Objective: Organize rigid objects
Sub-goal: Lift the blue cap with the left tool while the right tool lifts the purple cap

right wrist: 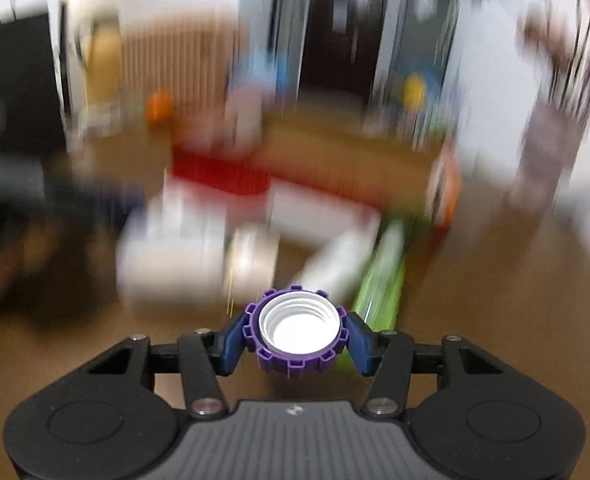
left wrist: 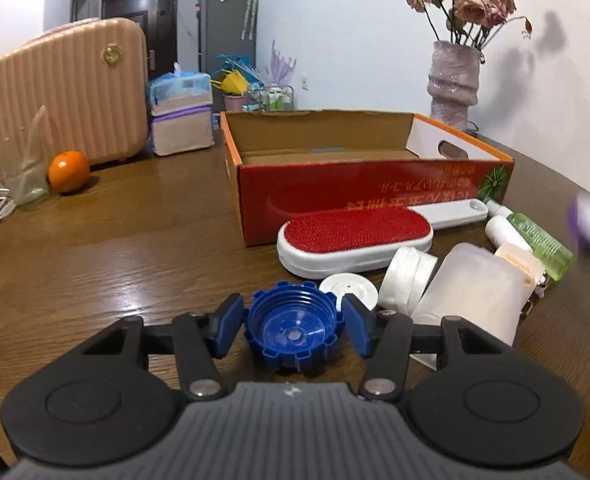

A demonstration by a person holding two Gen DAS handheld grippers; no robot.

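Jaws of left gripper spread around blue cap, pads flanking its toothed rim, left pad apparently touching, right pad with a sliver of gap; not yet clamped. Cap sitting mouth-up on counter near the front edge, just short of white disc and tape roll. Jaws of right gripper pinching purple cap, lifted clear of the counter; view heavily blurred, surroundings unreadable in detail. Step judged: pickup phase, both caps bound for open red box toward the back of the counter. Next move calls for closing on the blue cap squarely across the rim, then lifting over lint brush lying against the box front.
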